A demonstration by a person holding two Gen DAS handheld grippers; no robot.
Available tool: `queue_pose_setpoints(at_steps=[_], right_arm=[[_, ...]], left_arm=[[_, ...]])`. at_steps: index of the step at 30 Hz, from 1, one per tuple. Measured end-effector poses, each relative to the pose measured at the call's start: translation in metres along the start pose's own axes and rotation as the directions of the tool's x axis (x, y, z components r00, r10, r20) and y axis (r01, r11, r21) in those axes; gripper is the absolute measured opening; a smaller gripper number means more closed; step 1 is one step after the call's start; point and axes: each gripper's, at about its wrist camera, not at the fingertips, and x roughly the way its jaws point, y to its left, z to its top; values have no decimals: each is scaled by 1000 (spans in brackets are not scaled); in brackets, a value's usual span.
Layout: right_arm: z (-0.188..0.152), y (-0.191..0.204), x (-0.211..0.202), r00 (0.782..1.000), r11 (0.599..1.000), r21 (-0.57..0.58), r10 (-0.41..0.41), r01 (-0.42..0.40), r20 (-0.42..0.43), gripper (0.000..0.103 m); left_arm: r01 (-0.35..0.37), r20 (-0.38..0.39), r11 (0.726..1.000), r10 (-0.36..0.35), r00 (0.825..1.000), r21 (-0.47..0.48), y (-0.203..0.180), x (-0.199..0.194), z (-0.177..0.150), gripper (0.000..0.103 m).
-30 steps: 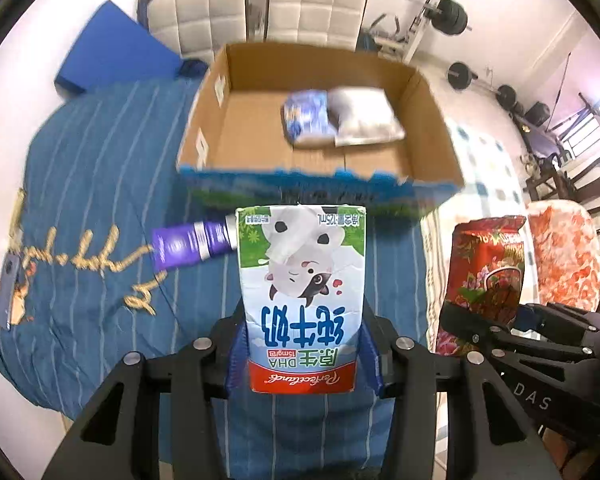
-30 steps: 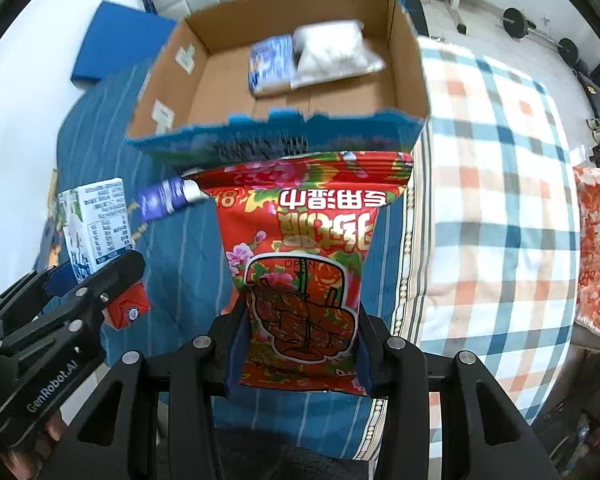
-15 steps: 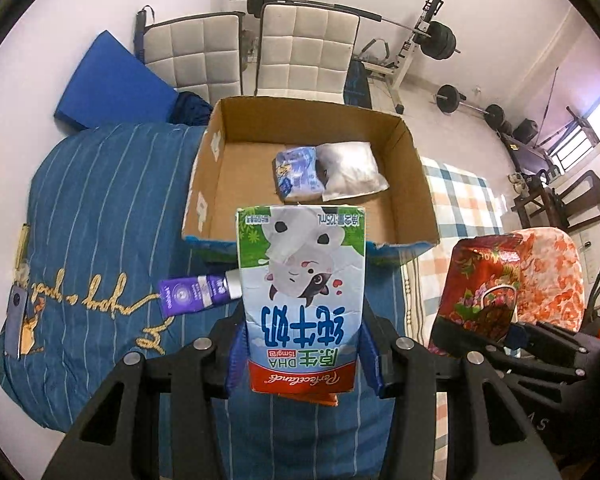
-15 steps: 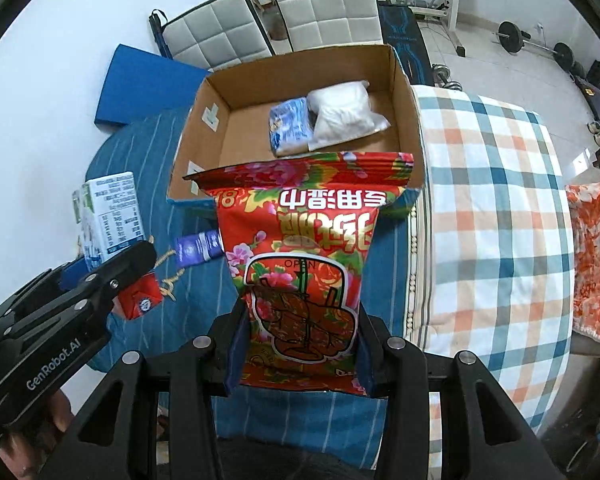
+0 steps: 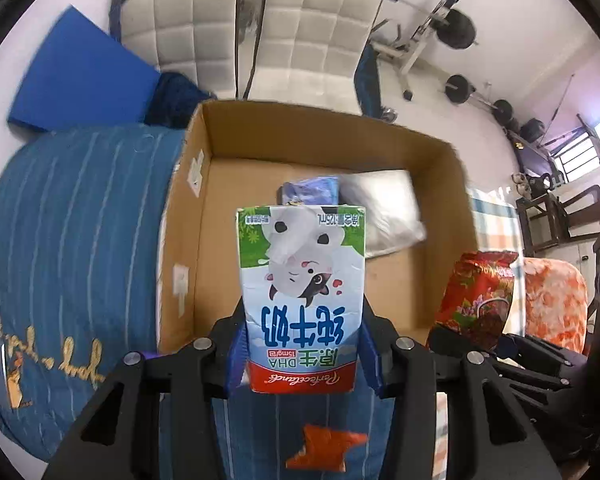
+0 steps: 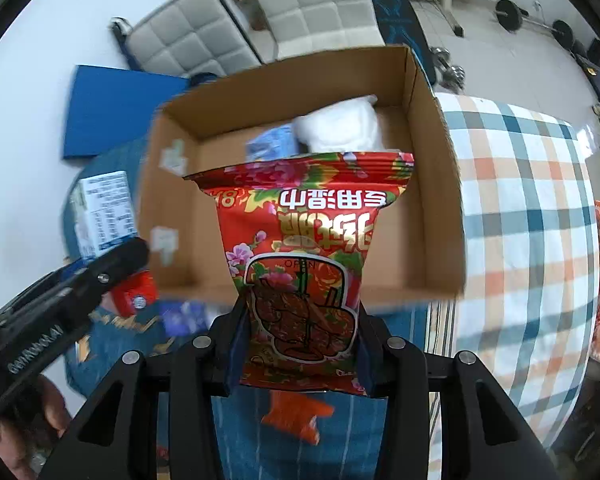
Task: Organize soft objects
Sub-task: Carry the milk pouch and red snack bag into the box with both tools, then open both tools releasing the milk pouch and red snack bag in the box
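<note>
My left tool [image 5: 302,354] grips the milk carton [image 5: 302,296], my right tool [image 6: 298,346] the red bag [image 6: 304,256]; both hang lengthwise over the box's [image 5: 188,216] near edge, its floor straight ahead.

A home room: quilted bed [image 5: 72,248], padded white chairs [image 5: 312,36], barbell weights [image 5: 458,30] by the wall.

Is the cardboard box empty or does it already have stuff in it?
Not empty. The open cardboard box already holds a blue packet and a white bag, lying side by side on its floor.
</note>
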Motion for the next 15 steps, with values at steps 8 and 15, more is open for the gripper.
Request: queue_pose_setpoints(at_steps=[8, 15], right_arm=[[61, -25, 106, 980, 995, 52, -74, 85, -184, 46], [81, -28, 158, 946, 988, 13, -144, 155, -291, 46]], left_arm=[[-45, -214, 999, 39, 976, -22, 16, 99, 49, 44], [-96, -322, 995, 90, 943, -4, 13, 145, 76, 44]])
